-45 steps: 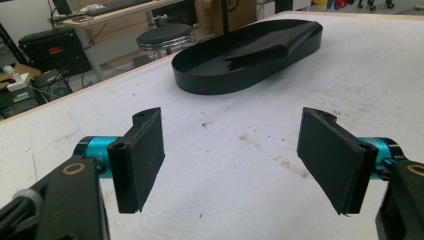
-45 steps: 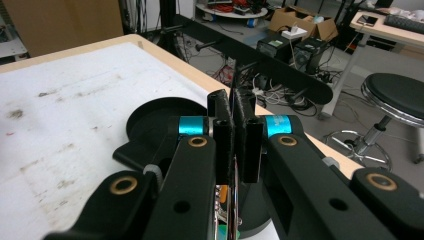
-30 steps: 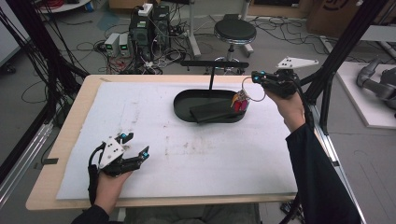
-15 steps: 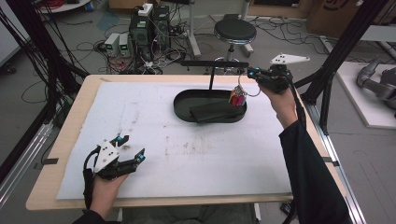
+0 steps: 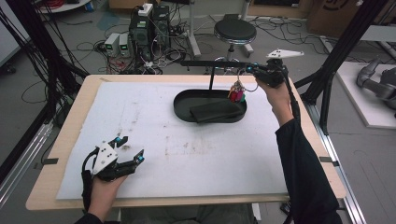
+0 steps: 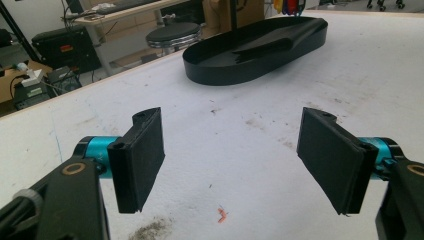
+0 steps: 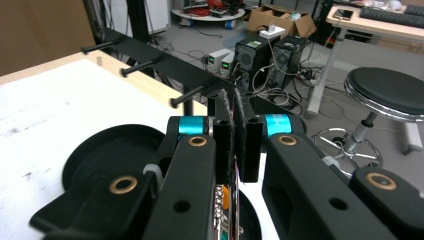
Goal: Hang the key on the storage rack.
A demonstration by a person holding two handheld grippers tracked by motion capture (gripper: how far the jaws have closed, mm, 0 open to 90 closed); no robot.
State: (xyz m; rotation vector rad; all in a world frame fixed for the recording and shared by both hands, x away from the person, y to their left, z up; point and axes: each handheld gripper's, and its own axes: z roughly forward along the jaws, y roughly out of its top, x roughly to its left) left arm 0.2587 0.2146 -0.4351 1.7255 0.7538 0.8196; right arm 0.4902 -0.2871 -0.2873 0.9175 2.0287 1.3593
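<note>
My right gripper (image 5: 252, 71) is raised over the far right of the table and shut on a key ring, from which a bunch of keys with red and green tags (image 5: 236, 93) hangs. The bunch dangles above the right end of a black oval tray (image 5: 182, 100). Just beyond stands a black rack (image 5: 210, 63) on a post, with pegs (image 7: 192, 95) pointing outward. In the right gripper view the pads (image 7: 224, 131) are pressed together, with the keys (image 7: 225, 210) under them. My left gripper (image 5: 131, 149) rests open on the white mat at the front left, with nothing between its pads (image 6: 145, 155).
A dark flat object (image 5: 217, 111) lies in the tray. The white mat (image 5: 187, 154) covers most of the wooden table. Behind the table stand a round stool (image 5: 235, 31), computer boxes (image 5: 149, 28) and loose cables. Black frame posts (image 5: 348, 46) rise at the right.
My right hand has carried the key bunch away from me, toward the rack behind the tray. The left gripper has hardly moved and stays open.
</note>
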